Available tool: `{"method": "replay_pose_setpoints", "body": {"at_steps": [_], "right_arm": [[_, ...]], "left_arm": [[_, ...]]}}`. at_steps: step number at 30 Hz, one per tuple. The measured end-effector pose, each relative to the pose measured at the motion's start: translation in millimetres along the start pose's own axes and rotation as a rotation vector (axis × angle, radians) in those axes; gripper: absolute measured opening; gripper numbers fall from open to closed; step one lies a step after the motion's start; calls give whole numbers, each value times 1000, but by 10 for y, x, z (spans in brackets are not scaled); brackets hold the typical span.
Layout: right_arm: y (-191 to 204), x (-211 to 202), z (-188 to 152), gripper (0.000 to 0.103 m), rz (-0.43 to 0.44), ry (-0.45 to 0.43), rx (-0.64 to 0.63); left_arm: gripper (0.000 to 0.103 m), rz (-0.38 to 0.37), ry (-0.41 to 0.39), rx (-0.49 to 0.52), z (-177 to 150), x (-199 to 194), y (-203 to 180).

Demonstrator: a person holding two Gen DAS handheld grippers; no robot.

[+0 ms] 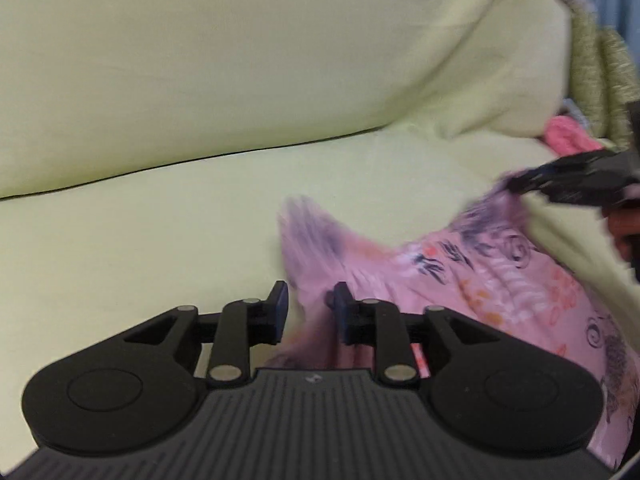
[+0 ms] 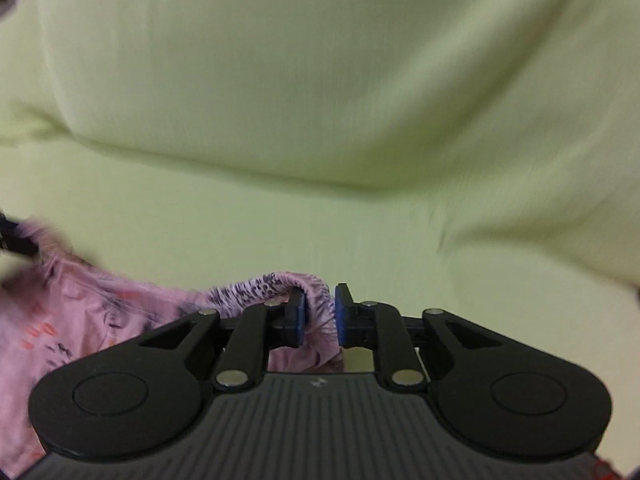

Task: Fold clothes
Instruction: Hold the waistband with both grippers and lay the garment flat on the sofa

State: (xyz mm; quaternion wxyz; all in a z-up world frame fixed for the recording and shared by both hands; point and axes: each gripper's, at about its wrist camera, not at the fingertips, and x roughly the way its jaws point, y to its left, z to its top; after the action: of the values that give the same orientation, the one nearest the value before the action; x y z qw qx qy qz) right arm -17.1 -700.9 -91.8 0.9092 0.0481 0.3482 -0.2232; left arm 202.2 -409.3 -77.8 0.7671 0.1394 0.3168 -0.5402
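Right wrist view: both hand-held grippers [image 2: 319, 312] [image 1: 309, 312] pinch the pink garment [image 1: 472, 276].

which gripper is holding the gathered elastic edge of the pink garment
The right gripper: its jaws pinch the ruffled elastic hem of the pink garment. The left gripper holds smooth printed cloth instead.

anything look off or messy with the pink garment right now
Nothing damaged or spilled. The pink printed garment is bunched and twisted, not flat on the pale green sofa. The right gripper pinches its gathered elastic edge; fabric sits between the left gripper fingers, with a wider gap.
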Motion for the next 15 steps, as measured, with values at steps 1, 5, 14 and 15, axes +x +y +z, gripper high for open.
{"method": "replay_pose_setpoints", "body": {"at_steps": [1, 5, 14, 15], "right_arm": [[23, 41, -76, 28, 1, -3, 2], [7, -149, -335, 31, 30, -9, 55], [395, -1197, -395, 50, 178, -105, 2], [469, -1236, -372, 50, 195, -114, -36]], "left_arm": [[49, -54, -30, 15, -54, -25, 0], [73, -196, -141, 66, -245, -264, -119], [102, -230, -198, 99, -609, -1009, -352], [102, -212, -167, 87, -678, -1092, -336]]}}
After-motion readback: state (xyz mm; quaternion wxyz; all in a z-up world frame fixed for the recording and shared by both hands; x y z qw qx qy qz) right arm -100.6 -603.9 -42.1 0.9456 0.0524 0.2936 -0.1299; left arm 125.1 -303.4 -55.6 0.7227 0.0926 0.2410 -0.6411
